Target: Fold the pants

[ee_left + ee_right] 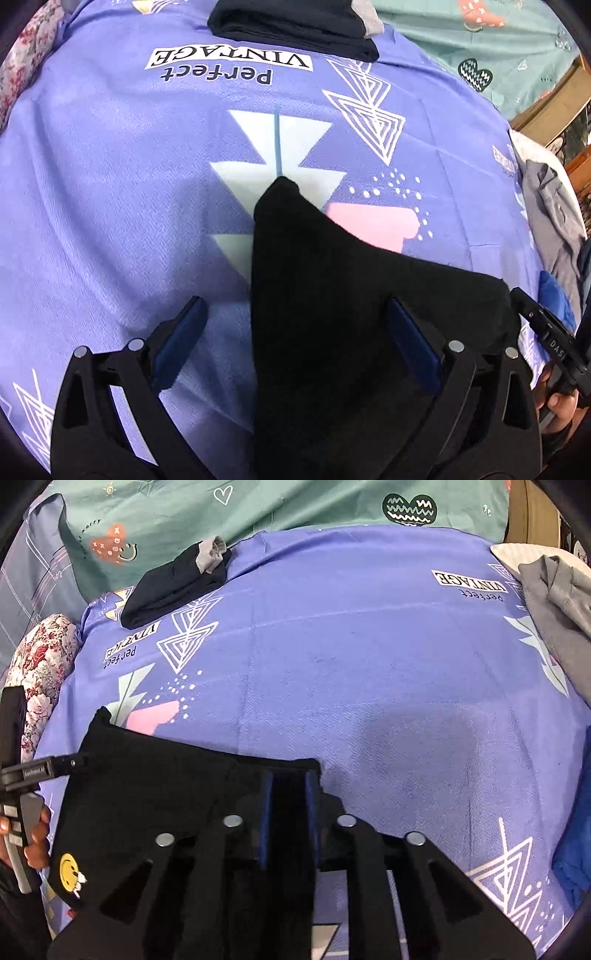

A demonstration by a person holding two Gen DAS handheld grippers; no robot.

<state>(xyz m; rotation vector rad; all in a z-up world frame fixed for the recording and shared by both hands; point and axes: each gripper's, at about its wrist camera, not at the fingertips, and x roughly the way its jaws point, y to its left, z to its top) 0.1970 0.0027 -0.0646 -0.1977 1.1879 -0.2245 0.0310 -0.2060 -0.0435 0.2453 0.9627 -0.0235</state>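
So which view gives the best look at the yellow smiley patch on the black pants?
The right wrist view: the smiley patch shows plainly on the black pants, low on the left. The left wrist view shows only plain black fabric between its open fingers; no patch is visible there.

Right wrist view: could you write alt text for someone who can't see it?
The right hand-held gripper is shut on the edge of black pants lying on a purple printed bedsheet. A yellow smiley patch shows on the pants; a folded dark garment and a grey garment lie farther off.
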